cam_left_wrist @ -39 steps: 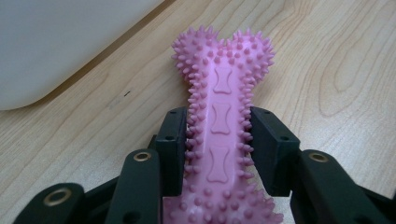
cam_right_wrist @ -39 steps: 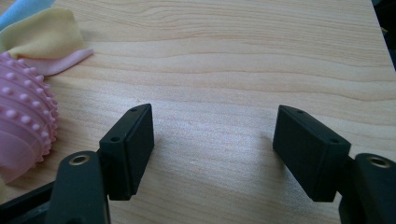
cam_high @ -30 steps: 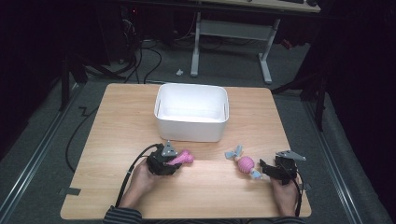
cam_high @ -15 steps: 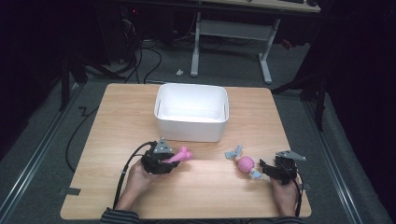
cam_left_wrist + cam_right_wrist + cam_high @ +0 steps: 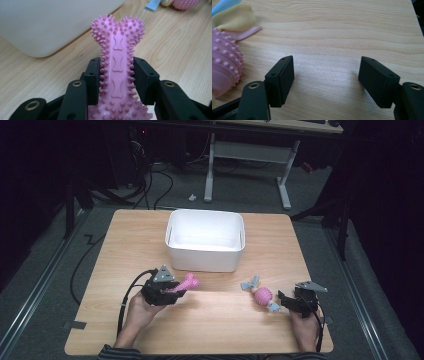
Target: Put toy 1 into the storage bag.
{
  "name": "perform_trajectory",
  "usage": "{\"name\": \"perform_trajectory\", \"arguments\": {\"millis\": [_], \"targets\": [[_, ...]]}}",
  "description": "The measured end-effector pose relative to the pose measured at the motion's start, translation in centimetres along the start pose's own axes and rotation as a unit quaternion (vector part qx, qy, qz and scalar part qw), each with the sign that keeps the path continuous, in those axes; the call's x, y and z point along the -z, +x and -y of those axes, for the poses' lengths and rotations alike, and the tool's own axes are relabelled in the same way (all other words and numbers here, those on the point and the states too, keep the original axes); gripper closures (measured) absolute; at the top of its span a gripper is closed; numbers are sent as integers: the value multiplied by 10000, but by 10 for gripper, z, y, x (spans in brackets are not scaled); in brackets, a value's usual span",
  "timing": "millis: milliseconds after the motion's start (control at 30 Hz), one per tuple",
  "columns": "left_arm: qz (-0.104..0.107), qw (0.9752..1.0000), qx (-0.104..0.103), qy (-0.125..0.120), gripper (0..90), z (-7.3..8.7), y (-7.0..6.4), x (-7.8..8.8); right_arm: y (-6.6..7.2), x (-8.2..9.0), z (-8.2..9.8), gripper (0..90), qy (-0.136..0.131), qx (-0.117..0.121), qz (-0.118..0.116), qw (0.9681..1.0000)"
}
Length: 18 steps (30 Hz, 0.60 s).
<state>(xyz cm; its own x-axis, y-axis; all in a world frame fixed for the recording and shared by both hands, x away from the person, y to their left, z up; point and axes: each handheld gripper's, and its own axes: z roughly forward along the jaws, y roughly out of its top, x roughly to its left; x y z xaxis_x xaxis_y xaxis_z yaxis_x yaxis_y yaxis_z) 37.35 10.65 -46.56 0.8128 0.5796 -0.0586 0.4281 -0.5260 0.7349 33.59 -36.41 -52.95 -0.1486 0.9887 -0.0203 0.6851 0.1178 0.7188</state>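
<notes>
Left gripper view: left hand-held gripper (image 5: 117, 77) clamps pink spiky bone (image 5: 117, 55) mid-shaft.

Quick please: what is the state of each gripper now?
Left gripper: closed on the pink spiky bone toy.
Right gripper: open, holding nothing, beside the pink ball toy.

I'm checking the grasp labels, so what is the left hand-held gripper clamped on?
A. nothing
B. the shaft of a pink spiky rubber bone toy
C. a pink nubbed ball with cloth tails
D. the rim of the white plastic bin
B: in the left gripper view, the left hand-held gripper presses both pads against the shaft of the pink spiky rubber bone toy.
</notes>
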Motion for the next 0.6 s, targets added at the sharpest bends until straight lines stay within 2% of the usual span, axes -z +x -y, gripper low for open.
{"name": "perform_trajectory", "arguments": {"millis": [167, 233, 300, 400, 600], "targets": [[-37, 9999, 26, -155, 597, -8, 2, 15, 0, 0, 0, 292, -1, 14, -8, 10000], [14, 9998, 53, -190, 597, -10, 2, 17, 0, 0, 0, 291, -1, 14, -9, 10000], [196, 9992, 155, -305, 598, -13, 4, 23, 0, 0, 0, 290, 2, 12, -16, 10000], [187, 9992, 126, -322, 598, -16, 3, 26, 0, 0, 0, 288, -15, 32, -28, 10000], [146, 9989, 57, -444, 598, -34, 2, 43, 0, 0, 0, 282, -21, 32, -50, 10000]]}}
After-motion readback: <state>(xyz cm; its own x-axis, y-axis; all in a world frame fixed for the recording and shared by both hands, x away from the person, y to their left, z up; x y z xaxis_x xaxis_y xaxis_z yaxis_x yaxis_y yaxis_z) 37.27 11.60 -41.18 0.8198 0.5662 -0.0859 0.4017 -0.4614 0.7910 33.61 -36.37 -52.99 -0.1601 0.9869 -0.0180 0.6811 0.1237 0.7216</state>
